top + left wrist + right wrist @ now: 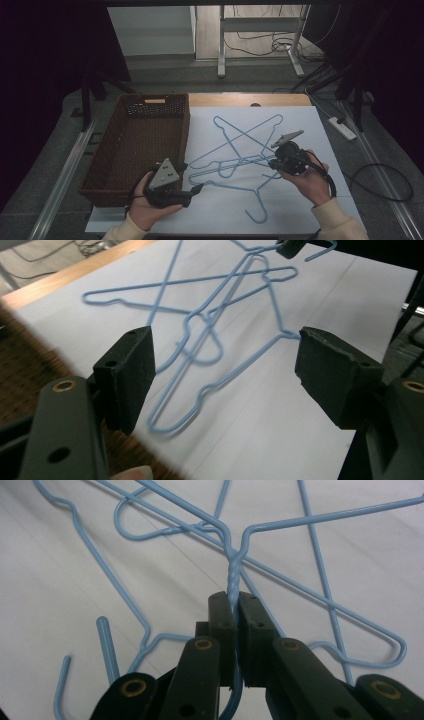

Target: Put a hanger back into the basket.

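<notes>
A blue wire hanger is caught by its twisted neck between the jaws of the right gripper, which are pressed together on the wire just below the twist. Its hook end passes down between the jaws and out of sight. In the high view this hanger sits at the right side of the white sheet, its neck at the right gripper, which the person's right hand holds near the sheet's right edge.

It lies tangled with other blue wire hangers, their arms crossing each other in a star-like heap in the middle of the sheet; one hook points towards the person.

The left gripper is held in the left hand at the near left part of the sheet, just beside the heap. Its jaws stand wide apart with nothing between them; in the left gripper view the hangers lie on the sheet beyond them, apart from both pads.

A dark brown woven basket stands on the worktop at the left, its long side against the sheet's left edge.
</notes>
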